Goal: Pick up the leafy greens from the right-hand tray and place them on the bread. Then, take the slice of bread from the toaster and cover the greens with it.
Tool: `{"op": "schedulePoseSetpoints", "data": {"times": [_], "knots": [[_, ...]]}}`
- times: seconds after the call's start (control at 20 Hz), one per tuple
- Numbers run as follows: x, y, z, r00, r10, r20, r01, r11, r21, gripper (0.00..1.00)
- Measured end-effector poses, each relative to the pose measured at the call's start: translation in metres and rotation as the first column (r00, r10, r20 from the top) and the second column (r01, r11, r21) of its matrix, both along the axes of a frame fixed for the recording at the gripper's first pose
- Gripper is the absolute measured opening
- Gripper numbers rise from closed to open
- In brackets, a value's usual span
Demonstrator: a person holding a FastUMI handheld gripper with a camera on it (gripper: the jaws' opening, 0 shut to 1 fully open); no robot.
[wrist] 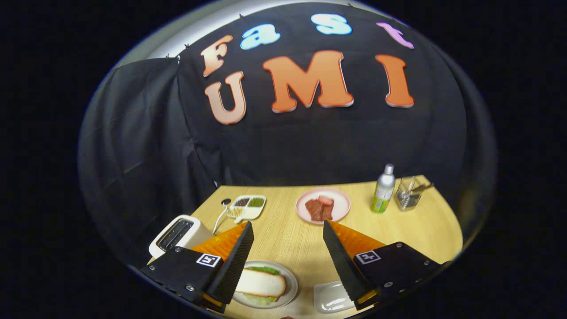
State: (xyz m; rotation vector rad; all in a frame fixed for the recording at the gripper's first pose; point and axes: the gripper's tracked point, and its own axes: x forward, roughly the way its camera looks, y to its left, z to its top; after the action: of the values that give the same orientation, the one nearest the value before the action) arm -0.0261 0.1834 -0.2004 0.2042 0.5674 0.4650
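Observation:
A slice of bread (261,283) lies on a grey plate (292,283) beside my left finger, with leafy greens (263,269) showing under it at both edges. A white tray (330,297) with nothing in it sits near my right finger. The white toaster (179,235) stands to the left beyond my left finger; its slots look dark. My gripper (288,228) is open and held above the table, with nothing between its fingers.
Ahead on the wooden table (283,239) are a pink plate with meat pieces (322,206), a white divided dish of seasonings (247,206), a green-labelled bottle (383,189) and a clear holder with utensils (408,194). The toaster's cable (219,219) runs past the divided dish.

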Motion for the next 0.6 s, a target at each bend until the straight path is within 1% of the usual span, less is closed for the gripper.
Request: {"op": "schedulePoseSetpoints", "data": {"times": [0.15,0.25,0.35,0.4,0.6], "knots": [[0.021,-0.025,0.060,0.986,-0.066,0.154,0.066,0.998,0.003,0.98],[0.029,-0.044,0.089,0.967,-0.099,0.233,0.104,0.995,-0.009,0.98],[0.036,-0.067,0.121,0.944,-0.145,0.296,0.156,0.988,-0.015,0.98],[0.037,-0.074,0.135,0.932,-0.167,0.320,0.178,0.984,-0.006,0.98],[0.031,-0.090,0.159,0.920,-0.206,0.334,0.215,0.977,0.010,0.98]]}}
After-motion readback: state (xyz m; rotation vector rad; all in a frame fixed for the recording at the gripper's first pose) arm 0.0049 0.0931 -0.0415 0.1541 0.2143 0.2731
